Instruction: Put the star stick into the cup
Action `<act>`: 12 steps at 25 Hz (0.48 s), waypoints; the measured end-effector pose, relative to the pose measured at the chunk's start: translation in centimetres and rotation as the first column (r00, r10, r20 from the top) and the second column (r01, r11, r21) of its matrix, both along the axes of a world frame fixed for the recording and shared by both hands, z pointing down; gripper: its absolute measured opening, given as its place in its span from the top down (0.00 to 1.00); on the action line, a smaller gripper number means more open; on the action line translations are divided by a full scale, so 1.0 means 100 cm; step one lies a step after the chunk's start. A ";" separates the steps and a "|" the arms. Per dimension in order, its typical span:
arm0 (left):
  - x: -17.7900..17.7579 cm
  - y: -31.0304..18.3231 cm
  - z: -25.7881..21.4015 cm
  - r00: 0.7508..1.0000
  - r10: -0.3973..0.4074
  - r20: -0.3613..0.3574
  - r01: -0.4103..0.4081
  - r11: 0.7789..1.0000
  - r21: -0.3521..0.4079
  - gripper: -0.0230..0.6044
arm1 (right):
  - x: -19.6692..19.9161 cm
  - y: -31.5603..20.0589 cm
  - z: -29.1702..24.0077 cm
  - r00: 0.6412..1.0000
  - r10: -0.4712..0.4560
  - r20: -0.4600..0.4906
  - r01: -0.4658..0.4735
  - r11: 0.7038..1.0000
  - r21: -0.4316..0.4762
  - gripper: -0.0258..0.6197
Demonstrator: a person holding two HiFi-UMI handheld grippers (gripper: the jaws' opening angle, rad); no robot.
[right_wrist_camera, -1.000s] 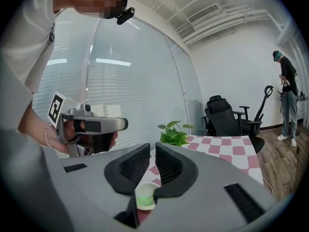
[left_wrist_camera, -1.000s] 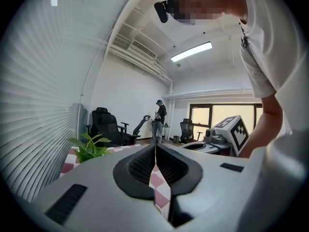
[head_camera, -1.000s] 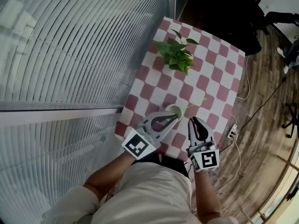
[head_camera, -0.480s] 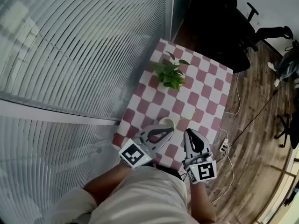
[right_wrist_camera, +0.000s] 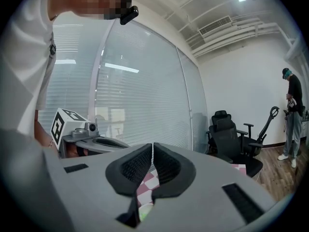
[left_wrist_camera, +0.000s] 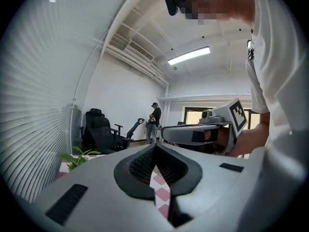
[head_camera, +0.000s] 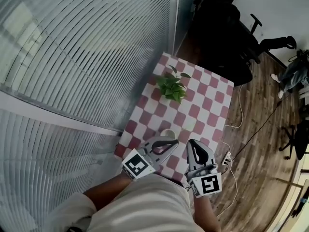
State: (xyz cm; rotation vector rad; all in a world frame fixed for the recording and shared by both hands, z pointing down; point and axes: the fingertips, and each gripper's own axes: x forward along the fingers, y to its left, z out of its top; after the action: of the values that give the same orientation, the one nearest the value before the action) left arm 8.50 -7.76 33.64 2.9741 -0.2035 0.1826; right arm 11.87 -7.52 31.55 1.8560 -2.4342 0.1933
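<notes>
Left hand-held gripper (head_camera: 172, 143): jaws pressed together, empty.
Right hand-held gripper (head_camera: 194, 146): jaws together, empty.
Cup (head_camera: 167, 133): on the checkered surface (head_camera: 205, 105), 12 o'clock of the left tip.
Star stick: can't spot it.

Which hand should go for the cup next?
Left, probably: the left gripper points at the cup from just short of it; the right gripper sits farther to the side. Both shut, empty.
</notes>
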 end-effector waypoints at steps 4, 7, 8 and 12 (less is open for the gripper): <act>-0.005 0.005 -0.019 1.000 -0.001 -0.018 0.001 1.000 -0.003 0.91 | -0.008 0.003 -0.021 1.000 -0.018 -0.014 0.018 1.000 0.022 0.90; -0.006 0.010 -0.032 1.000 0.007 -0.027 -0.007 1.000 -0.010 0.91 | -0.014 0.008 -0.037 0.999 -0.035 -0.020 0.035 0.999 0.029 0.90; -0.007 0.011 -0.037 1.000 0.004 -0.028 -0.004 1.000 -0.010 0.91 | -0.016 0.009 -0.042 0.999 -0.038 -0.021 0.039 0.999 0.032 0.90; -0.012 0.009 -0.057 0.999 -0.034 -0.037 0.035 0.999 0.021 0.91 | -0.021 0.015 -0.059 0.999 -0.037 -0.019 0.038 0.998 0.045 0.91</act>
State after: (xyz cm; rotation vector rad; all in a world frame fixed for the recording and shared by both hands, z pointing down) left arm 7.32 -6.83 27.91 2.9906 -0.2536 0.1231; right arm 9.80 -5.98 25.62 1.8197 -2.4798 0.1191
